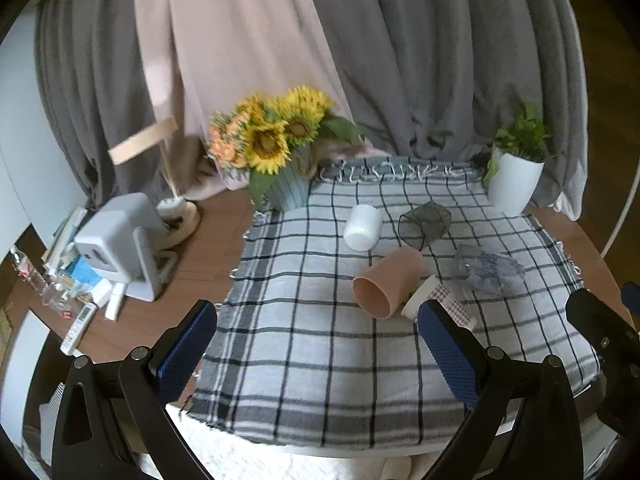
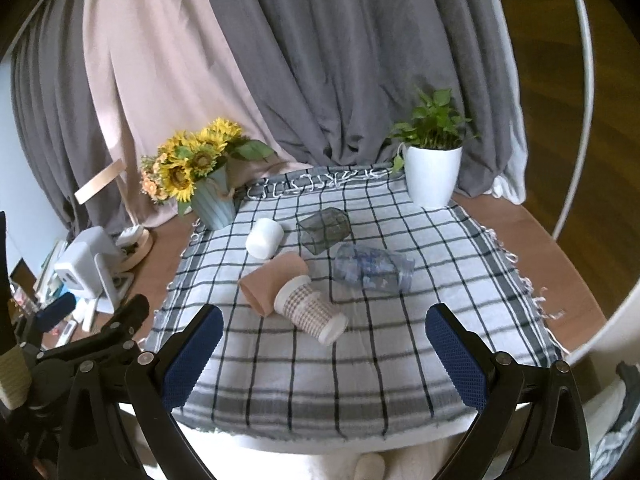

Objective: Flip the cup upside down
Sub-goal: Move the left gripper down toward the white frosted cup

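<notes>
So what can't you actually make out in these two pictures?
- Patterned paper cup: left wrist view, partly hidden behind that gripper's finger.
- Pink cup: right wrist view, mouth faces away.
- Clutter by the grey device: too small and blurred to identify.
- Clear cup: its print is unreadable.

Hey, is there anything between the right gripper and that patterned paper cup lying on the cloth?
Nothing visible. The right gripper is open, and only bare checked cloth lies between it and the patterned paper cup. The pink cup touches the paper cup's far left side, not the approach path.
</notes>
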The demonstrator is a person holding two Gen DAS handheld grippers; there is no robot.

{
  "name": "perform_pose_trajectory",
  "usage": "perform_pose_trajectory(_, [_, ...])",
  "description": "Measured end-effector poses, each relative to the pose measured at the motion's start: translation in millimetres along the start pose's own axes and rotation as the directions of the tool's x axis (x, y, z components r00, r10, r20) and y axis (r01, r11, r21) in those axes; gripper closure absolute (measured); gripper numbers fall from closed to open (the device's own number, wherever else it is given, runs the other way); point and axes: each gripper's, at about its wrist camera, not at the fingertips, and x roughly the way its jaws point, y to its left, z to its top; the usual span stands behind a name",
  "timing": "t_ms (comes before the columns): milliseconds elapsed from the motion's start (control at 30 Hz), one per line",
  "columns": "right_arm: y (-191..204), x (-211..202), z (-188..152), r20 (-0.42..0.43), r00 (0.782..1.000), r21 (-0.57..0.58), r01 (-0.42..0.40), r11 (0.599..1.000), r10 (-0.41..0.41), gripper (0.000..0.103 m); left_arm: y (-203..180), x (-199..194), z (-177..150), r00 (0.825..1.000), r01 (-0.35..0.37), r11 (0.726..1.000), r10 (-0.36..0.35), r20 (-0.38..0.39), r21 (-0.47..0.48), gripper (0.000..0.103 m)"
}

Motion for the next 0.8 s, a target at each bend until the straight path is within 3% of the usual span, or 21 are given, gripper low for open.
perform_pose_trajectory(300, [-9.8,88.8,52.8,-0.065,0.998,0.01,-0.025,1.0,0.026,0.001,-20.1,89.7,45.8,0.991,0.058,0.998,-0.059,-0.12,-0.011,0.0])
perform_pose_trajectory(533, [-10.2,151.3,77.8,-0.152,0.987,0.059,0.052,0.997,-0.042,0.001,-29.8,164.5,76.0,0.976,0.098,0.993,-0.082,-0.203,0.068,0.0])
perform_pose_trajectory(800, [-4.6,210.4,94.6,-0.242,0.963,0.127,0.156,0.98,-0.122,0.001,-39.8,255.2,94.0,0.928,0.184,0.973,-0.124,-0.352,0.142,0.001])
